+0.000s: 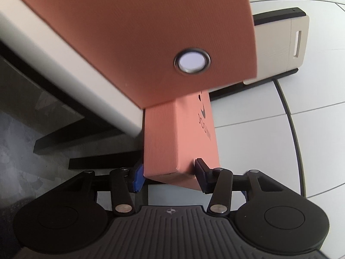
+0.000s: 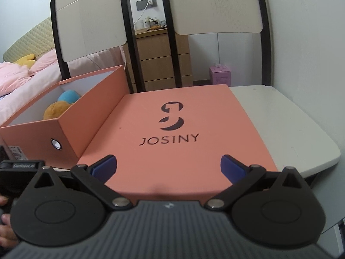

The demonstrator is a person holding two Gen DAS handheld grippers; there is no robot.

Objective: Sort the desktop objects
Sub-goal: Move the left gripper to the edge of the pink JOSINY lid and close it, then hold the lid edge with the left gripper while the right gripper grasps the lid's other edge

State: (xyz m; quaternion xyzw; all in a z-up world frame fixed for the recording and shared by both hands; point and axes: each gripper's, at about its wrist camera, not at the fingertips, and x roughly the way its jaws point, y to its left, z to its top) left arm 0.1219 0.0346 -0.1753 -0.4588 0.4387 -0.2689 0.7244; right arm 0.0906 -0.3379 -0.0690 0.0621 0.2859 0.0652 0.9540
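Observation:
A salmon-pink box lid (image 2: pixel 183 129) printed "JOSINY" lies flat on a white table (image 2: pixel 280 125). Beside it on the left stands the open matching box (image 2: pixel 71 127), with a blue and an orange plush toy (image 2: pixel 62 105) inside. My right gripper (image 2: pixel 168 166) is open, its blue pads just above the lid's near edge. In the left wrist view my left gripper (image 1: pixel 168 178) is shut on the lid's rim (image 1: pixel 181 138), one pad on each side. The box side (image 1: pixel 140 38) with its metal eyelet (image 1: pixel 192 60) fills the upper view.
Two beige chair backs with black frames (image 2: pixel 90 23) stand behind the table. A wooden drawer unit (image 2: pixel 159 58) and a pink carton (image 2: pixel 220 74) stand farther back. A bed with pink bedding (image 2: pixel 19 73) lies at left. Grey floor (image 1: pixel 19 146) shows below the table edge.

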